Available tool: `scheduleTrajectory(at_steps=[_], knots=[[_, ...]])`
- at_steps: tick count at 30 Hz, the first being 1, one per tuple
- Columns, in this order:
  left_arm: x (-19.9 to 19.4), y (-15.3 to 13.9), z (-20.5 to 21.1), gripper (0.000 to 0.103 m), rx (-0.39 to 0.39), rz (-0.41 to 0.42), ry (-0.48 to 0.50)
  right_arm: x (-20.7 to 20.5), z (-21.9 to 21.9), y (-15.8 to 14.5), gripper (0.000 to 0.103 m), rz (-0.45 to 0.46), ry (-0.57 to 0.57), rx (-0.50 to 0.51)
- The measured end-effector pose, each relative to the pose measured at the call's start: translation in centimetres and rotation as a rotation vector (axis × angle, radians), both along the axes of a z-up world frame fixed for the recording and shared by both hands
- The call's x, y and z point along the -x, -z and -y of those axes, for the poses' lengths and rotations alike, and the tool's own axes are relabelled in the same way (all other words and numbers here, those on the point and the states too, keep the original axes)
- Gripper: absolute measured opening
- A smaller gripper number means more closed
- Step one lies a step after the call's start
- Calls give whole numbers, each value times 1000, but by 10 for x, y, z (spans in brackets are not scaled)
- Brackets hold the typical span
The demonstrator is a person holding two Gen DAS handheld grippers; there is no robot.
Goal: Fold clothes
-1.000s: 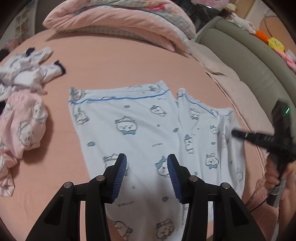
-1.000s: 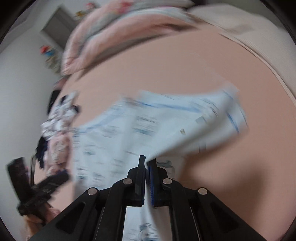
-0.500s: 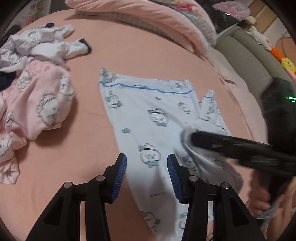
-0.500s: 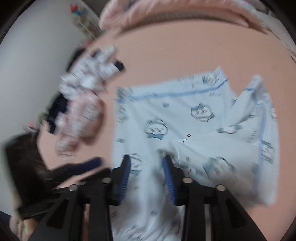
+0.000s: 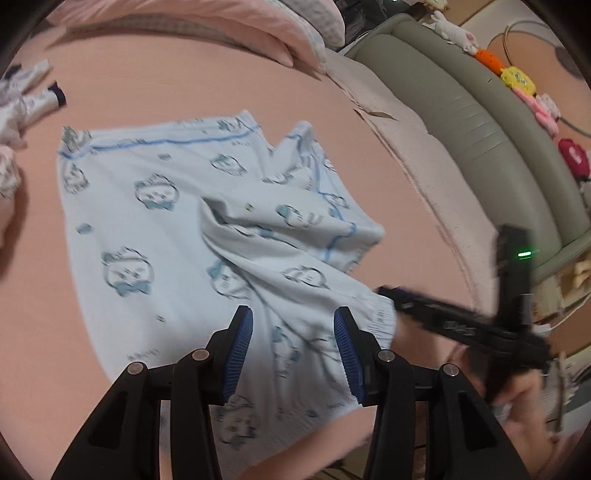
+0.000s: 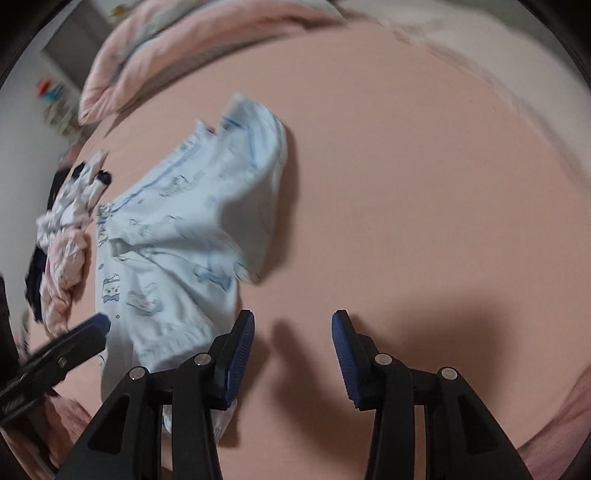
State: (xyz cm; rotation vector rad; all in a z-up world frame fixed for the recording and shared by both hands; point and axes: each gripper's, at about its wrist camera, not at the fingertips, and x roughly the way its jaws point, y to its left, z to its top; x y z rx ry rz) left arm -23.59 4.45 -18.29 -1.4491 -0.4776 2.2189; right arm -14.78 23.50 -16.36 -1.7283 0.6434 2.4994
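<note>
One pair of light-blue pants (image 5: 155, 236) lies lengthwise away from the left gripper (image 5: 293, 347), right leg folded over crookedly. Both grippers are released; the right gripper (image 6: 293, 349) holds nothing. Prints look blurred.

A home bedroom, judging by the wide pink bed sheet (image 5: 177, 92) with a rolled pink duvet (image 5: 207, 26) along its far edge. A padded grey-green bed rail (image 5: 491, 122) lined with plush toys (image 5: 517, 79) suggests a child's room, though the blurred right view confirms little.
</note>
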Motion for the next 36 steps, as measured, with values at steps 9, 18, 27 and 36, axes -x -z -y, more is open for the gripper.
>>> scheduleTrajectory(at_steps=[9, 18, 27, 36], knots=[[-4, 3, -11, 42, 185, 6, 7, 9, 34, -21, 43, -137, -233, 247], [3, -5, 7, 43, -27, 73, -41, 14, 14, 6, 43, -93, -97, 164], [7, 10, 6, 43, -154, 166, -50, 18, 79, 7, 43, -143, -349, 172], [-3, 19, -1, 17, 25, 142, -5, 18, 109, 17, 45, -127, -440, 101]])
